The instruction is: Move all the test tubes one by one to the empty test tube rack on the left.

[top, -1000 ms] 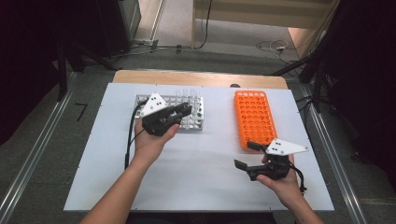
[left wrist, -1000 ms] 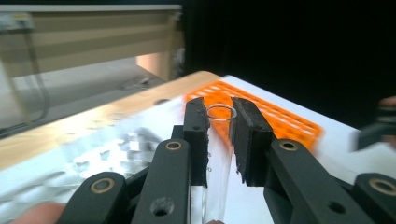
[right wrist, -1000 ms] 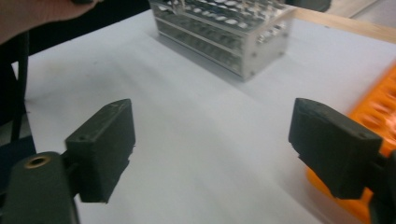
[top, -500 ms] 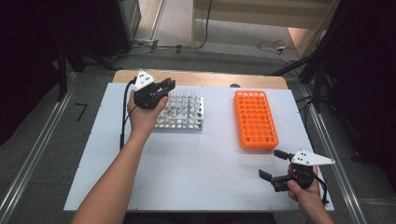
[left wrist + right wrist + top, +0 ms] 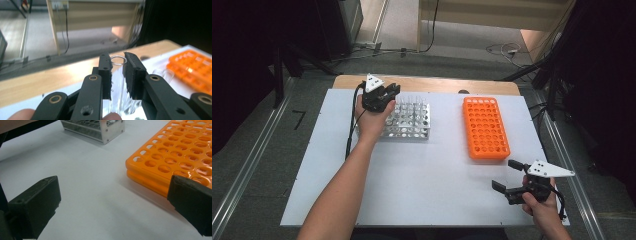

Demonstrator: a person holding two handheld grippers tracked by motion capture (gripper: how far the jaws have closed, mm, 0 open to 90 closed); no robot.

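Pinching a clear glass tube point(image 5: 117, 75) just under its rim, left gripper point(image 5: 117, 72) needs gentle pressure since it's slick and fragile; right gripper point(image 5: 512, 176) gapes empty.

A broad bare stretch of white table point(image 5: 422, 175) lies open between the metal rack point(image 5: 408, 120) and the orange rack point(image 5: 485, 127), which stand well apart. The person's left forearm point(image 5: 344, 190) crosses the near-left part.
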